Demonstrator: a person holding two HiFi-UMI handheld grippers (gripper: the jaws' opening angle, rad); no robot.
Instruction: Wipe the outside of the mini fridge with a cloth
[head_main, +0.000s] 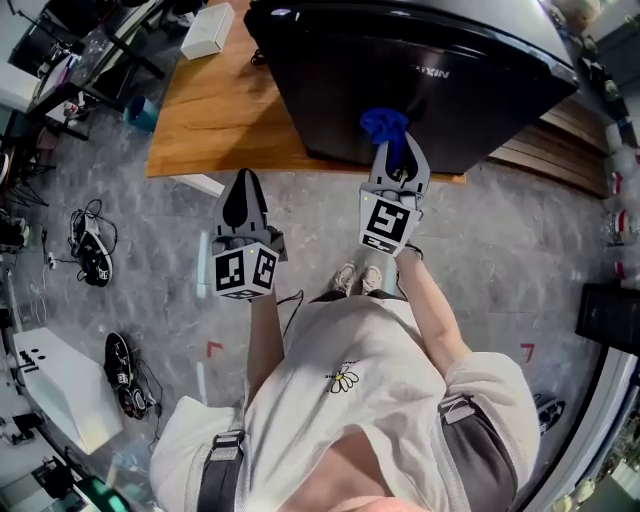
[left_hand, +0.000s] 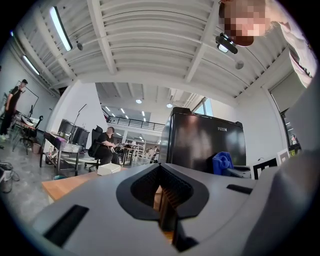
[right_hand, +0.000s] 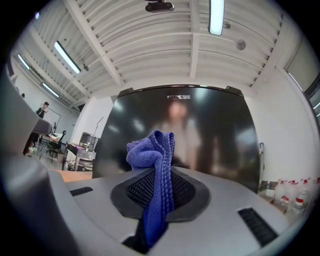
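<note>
In the head view, the right tongs (head_main: 396, 152) are holding a blue cloth (head_main: 385, 125) at the front of the black fridge (head_main: 430, 60), which is standing on the wooden bench (head_main: 215, 110). The left tongs (head_main: 243, 190) are hovering off the bench. Contact is unclear, and most wiping seems left.

In the left gripper view, the tongs are sitting together, empty, and the fridge (left_hand: 207, 145) is showing lettering like "FUXIN".

In the right gripper view, the tongs are clamping the cloth (right_hand: 156, 170), and the fridge's lettering is reading too blurred.
</note>
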